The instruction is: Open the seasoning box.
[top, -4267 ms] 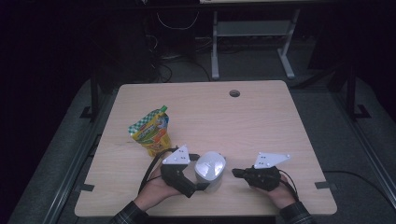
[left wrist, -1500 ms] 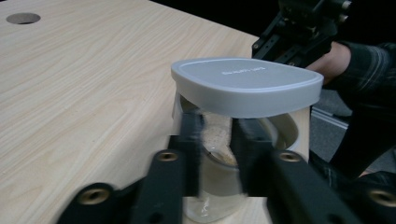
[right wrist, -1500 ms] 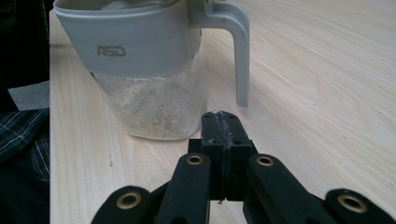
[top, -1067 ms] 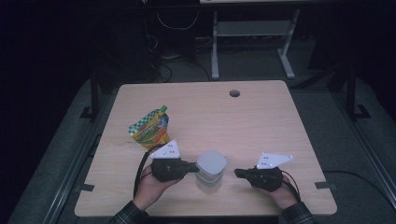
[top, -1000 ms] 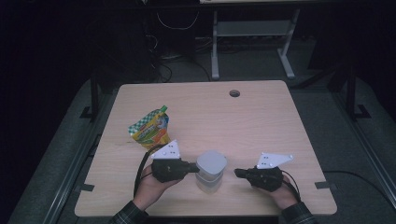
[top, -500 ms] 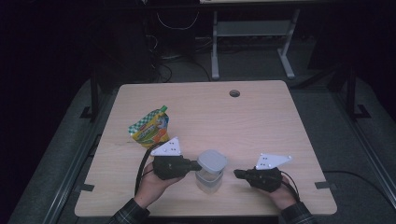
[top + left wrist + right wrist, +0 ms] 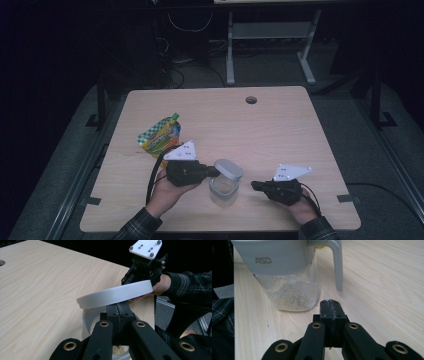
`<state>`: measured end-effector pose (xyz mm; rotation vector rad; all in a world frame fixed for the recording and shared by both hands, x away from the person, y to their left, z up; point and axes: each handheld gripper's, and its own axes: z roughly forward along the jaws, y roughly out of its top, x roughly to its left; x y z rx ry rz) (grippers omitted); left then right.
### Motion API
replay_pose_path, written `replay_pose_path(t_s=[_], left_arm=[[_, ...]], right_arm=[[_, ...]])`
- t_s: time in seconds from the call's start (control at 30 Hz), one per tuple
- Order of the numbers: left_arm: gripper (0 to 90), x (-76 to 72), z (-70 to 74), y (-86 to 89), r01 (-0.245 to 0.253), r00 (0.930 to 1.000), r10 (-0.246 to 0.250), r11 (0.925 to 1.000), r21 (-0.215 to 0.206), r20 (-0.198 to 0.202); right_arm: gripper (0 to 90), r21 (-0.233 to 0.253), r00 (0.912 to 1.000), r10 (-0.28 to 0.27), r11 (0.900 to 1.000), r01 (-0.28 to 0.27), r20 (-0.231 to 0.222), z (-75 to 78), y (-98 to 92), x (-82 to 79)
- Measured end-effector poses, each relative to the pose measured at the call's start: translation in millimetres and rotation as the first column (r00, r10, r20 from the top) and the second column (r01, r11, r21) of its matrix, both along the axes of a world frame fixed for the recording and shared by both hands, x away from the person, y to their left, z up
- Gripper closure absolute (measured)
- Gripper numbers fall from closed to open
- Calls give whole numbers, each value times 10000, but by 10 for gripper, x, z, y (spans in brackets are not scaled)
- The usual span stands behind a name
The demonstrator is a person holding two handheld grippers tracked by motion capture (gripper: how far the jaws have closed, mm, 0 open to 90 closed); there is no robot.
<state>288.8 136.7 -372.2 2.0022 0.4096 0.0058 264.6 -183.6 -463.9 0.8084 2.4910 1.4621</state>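
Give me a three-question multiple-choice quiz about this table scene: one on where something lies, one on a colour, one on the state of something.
1. Where does the colourful snack pouch lie on the light wooden table?
A. Beside the round hole at the far edge
B. On the person's left, beyond the left tongs
C. Inside the container

2. What colour is the lid of the clear plastic container?
A. Pale grey
B. Red
C. Green

3. How is that lid?
A. Pressed flat and sealed
C. Lying on the floor
B. Tilted up off the rim

Answers: 1 B, the high view shows the pouch left of and beyond the left tongs. 2 A, it looks pale grey in both the high and left gripper views. 3 B, the left gripper view shows it slanting above the open rim.
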Motion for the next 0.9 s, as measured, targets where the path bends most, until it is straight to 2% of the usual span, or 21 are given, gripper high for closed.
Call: replay_pose_path(t_s=[0.23, 0.33, 0.4, 0.47, 0.6, 0.7, 0.77, 0.9], left_arm=[[900, 37, 37, -44, 92, 9999, -92, 10000, -7, -42], [900, 61, 47, -63, 144, 9999, -144, 9999, -15, -44], [900, 73, 51, -77, 155, 9999, -155, 9999, 44, -18], [900, 83, 60, -93, 164, 9999, -164, 9999, 18, -52], [900, 108, 65, -119, 199, 9998, -199, 9998, -4, -95], [900, 123, 72, -134, 197, 9998, -198, 9998, -6, -83], [900, 134, 75, -146, 194, 9998, -195, 9998, -40, -98], [900, 149, 93, -164, 212, 9998, -212, 9998, -31, -38]], right_arm=[[889, -28, 9989, -475, 9989, 475, -9, 6, -28, 13], [738, 41, 9986, -520, 9986, 521, -76, 5, -25, 15], [597, -48, 9984, -550, 9985, 551, 128, 5, -12, 10], [486, -87, 9969, -781, 9969, 781, -18, -12, 4, 24], [326, -409, 9938, -1112, 9930, 1108, -82, -66, 31, 55], [248, -251, 9913, -1315, 9910, 1314, -3, -73, 32, 62], [214, -266, 9893, -1451, 9891, 1446, -144, -84, 34, 70], [204, -340, 9871, -1598, 9866, 1593, -112, -89, 37, 74]])
